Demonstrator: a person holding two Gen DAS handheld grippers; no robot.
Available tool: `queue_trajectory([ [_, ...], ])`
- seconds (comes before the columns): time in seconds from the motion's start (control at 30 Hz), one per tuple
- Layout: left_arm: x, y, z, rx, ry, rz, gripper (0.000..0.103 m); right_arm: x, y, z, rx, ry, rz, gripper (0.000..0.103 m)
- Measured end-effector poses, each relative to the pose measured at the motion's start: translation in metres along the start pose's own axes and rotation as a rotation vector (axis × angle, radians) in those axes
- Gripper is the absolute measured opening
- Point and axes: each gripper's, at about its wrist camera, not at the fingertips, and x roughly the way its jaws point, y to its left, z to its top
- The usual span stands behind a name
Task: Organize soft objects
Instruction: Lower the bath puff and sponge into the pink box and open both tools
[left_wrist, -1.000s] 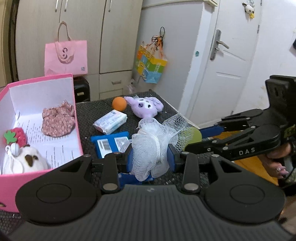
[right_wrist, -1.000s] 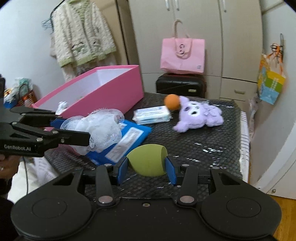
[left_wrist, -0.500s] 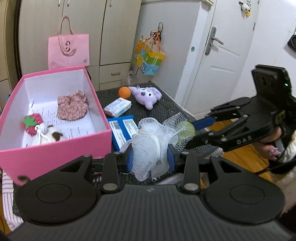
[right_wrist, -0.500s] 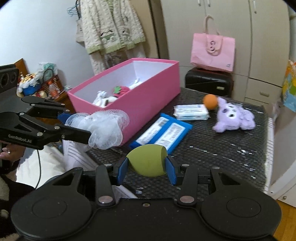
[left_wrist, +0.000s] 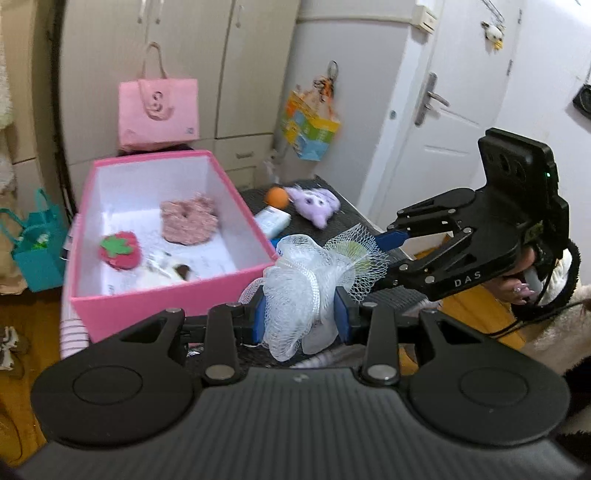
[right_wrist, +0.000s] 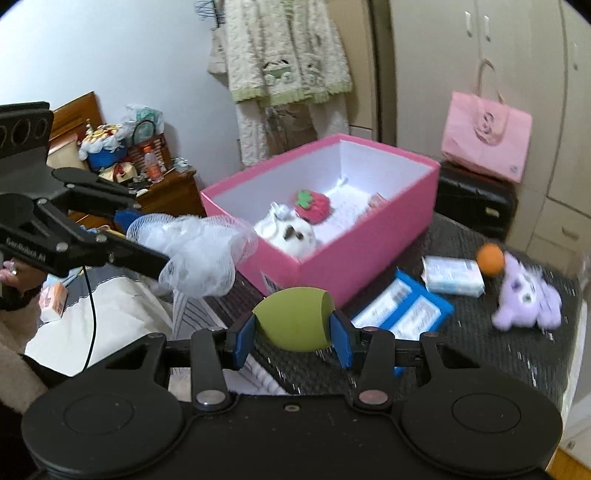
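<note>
Both grippers rose: left jaws clamp mesh pouf (left_wrist: 303, 291), right jaws clamp green sponge (right_wrist: 293, 319).

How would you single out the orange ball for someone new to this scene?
Start at the pink box on the dark table. Right of it lies a purple plush; the orange ball touches its head. It is the only small, plain, round orange item there.

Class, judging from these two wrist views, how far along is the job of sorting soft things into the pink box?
Done: strawberry plush, white plush and pink scrunchie lie in the pink box. In hand: left gripper holds the mesh pouf, right gripper the green sponge. Left: purple plush and orange ball.
</note>
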Motion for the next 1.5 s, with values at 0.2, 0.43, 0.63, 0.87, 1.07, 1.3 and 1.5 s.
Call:
queue_trajectory([
  [0.2, -0.004, 0.027, 0.017, 0.006, -0.031, 0.057, 0.035, 0.015, 0.01, 0.033, -0.097, -0.065, -0.076, 0.05],
  [0.43, 0.029, 0.061, 0.038, 0.071, -0.032, 0.181, 0.035, 0.042, -0.002, 0.077, -0.09, -0.094, -0.051, 0.05],
  [0.63, 0.081, 0.088, 0.059, 0.12, 0.046, 0.23, 0.035, 0.075, -0.026, 0.113, -0.032, -0.064, -0.049, 0.05],
  [0.87, 0.133, 0.109, 0.084, 0.172, 0.099, 0.212, 0.035, 0.121, -0.068, 0.155, 0.093, -0.028, -0.053, 0.05],
  [1.07, 0.171, 0.125, 0.087, 0.108, 0.18, 0.128, 0.035, 0.17, -0.1, 0.173, 0.17, 0.053, -0.039, 0.05],
  [1.3, 0.182, 0.132, 0.09, 0.025, 0.26, -0.067, 0.037, 0.22, -0.118, 0.169, 0.238, 0.168, 0.014, 0.05],
  [1.5, 0.186, 0.116, 0.094, 0.123, 0.287, -0.024, 0.043, 0.237, -0.122, 0.17, 0.22, 0.205, 0.03, 0.053],
])
